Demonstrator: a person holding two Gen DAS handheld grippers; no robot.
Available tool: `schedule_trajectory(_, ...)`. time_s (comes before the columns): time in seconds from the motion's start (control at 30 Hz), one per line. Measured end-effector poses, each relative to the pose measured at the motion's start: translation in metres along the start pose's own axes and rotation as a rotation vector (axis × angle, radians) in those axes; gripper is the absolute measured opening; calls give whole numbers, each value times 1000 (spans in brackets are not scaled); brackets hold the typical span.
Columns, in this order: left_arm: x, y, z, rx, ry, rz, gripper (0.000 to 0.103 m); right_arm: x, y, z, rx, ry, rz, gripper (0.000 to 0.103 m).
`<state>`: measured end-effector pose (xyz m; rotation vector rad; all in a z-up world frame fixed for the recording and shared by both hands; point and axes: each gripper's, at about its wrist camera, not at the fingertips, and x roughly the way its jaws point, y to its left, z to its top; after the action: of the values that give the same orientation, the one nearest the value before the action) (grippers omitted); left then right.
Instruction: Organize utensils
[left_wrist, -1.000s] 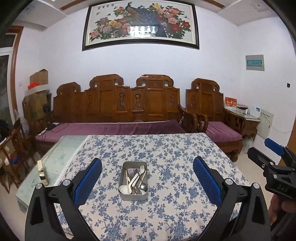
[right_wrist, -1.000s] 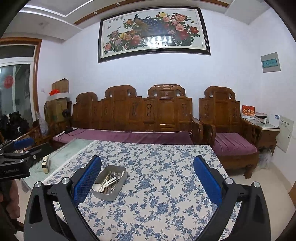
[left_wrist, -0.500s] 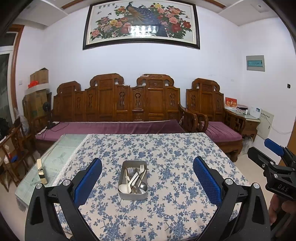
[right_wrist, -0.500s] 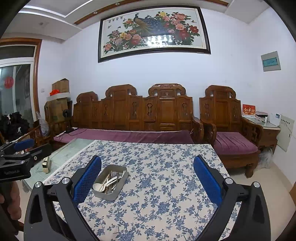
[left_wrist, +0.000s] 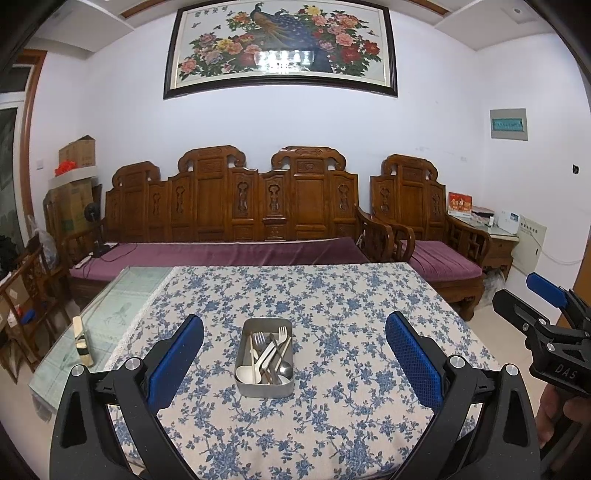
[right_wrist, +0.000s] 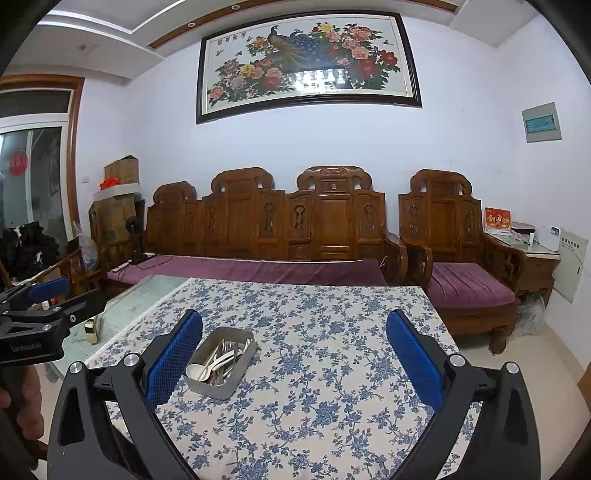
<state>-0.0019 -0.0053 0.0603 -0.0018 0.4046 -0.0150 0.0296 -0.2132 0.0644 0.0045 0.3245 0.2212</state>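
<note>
Holding both grippers up over the near edge of the table (left_wrist: 436, 306), nothing grabbed in either one. My left gripper (left_wrist: 293, 363) has its blue pads spread wide with just air between them, and it's lined up almost dead on the tin (left_wrist: 265, 386). The right gripper (right_wrist: 293, 363) is spread just as wide and empty too, with the tin sitting off toward its left pad (right_wrist: 173, 360).

The tin is a small metal tray in the middle-near part of the floral cloth (left_wrist: 332, 350). All the utensils (left_wrist: 269, 354) are piled in it together: a couple of forks (left_wrist: 282, 334), a white spoon (left_wrist: 245, 373) at the near end, some metal handles crossing over each other. It's a jumble, so I can't tell exactly how many pieces are in there.

Around it the cloth is bare, so nothing sits between the pads and the tin. The cloth doesn't cover the whole table; the left strip is bare glass (left_wrist: 110, 317), and a little gold-and-white bottle (left_wrist: 82, 341) stands there, well apart from the tin.

Behind the table is a carved wood sofa (left_wrist: 236, 206) with purple cushions, an armchair (left_wrist: 421, 221) to the right of it, and a big peacock painting (left_wrist: 280, 48) on the wall. Cardboard boxes (left_wrist: 75, 184) are stacked in the far left corner.
</note>
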Motion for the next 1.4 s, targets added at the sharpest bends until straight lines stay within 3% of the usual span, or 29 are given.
schedule_trajectory(1.4,-2,0,1,8,-4,-6,95,-1,1,-4,-4,-8,-2,100)
